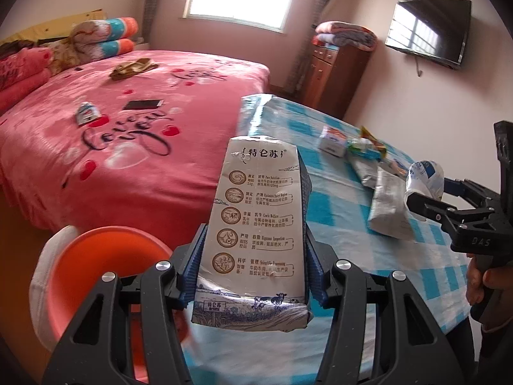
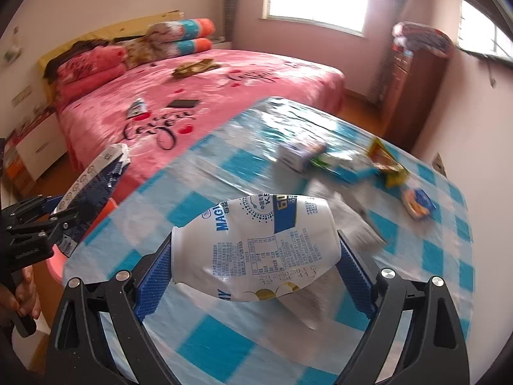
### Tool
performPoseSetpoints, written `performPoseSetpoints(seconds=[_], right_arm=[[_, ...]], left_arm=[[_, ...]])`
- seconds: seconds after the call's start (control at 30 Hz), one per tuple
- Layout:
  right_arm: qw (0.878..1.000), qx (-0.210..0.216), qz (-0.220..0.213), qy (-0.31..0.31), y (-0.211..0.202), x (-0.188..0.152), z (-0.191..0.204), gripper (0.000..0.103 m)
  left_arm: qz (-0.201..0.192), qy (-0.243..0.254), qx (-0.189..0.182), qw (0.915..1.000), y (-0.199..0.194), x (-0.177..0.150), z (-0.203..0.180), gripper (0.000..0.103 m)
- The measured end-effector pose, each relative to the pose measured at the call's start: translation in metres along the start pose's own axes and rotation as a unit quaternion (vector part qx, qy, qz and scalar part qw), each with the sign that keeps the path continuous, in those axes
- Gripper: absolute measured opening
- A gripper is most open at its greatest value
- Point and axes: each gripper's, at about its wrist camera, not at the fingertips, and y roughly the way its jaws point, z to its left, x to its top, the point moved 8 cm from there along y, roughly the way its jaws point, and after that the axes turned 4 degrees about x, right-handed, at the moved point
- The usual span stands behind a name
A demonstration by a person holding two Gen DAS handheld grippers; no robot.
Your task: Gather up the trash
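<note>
My left gripper (image 1: 255, 240) is shut on a white and blue milk carton (image 1: 259, 224), held upright above the table's near edge. An orange bin (image 1: 96, 272) with a white liner sits just left of it, below. At the right edge of the left wrist view, the right gripper (image 1: 429, 189) holds a white bottle (image 1: 423, 173). In the right wrist view, my right gripper (image 2: 255, 240) is shut on that dented white bottle (image 2: 253, 250), held crosswise above the checked table. The left gripper (image 2: 61, 208) with its carton (image 2: 93, 176) shows at the left.
The blue-checked table (image 2: 224, 346) carries a small box (image 2: 298, 155), a green wrapper (image 2: 340, 163), a yellow wrapper (image 2: 384, 160), a snack packet (image 2: 418, 203) and flattened silver cartons (image 1: 388, 205). The pink bed (image 1: 128, 147) beyond holds a small carton (image 1: 86, 113) and a phone (image 1: 142, 105).
</note>
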Motion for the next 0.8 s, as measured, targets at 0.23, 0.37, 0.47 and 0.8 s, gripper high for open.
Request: performPoseSetpoints(seconds=[0.23, 0.37, 0.47, 0.8], right_arm=[[0.997, 0.036, 0.002, -0.063, 0.018, 0.021, 0.066, 0.091], [0.993, 0.058, 0.006, -0.106, 0.030, 0.030, 0.109, 0.091], [0.988, 0.074, 0.009, -0.139, 0.039, 0.034, 0.141, 0.091], [0.970, 0.119, 0.031, -0.210, 0.072, 0.031, 0.219, 0.091]], left_arm=[[0.001, -0.034, 0.040, 0.9986, -0.014, -0.012, 0.054, 0.056], [0.002, -0.054, 0.061, 0.9967, -0.022, -0.022, 0.083, 0.056], [0.004, -0.070, 0.079, 0.9944, -0.026, -0.031, 0.107, 0.056], [0.019, -0.121, 0.126, 0.9845, -0.033, -0.061, 0.168, 0.056]])
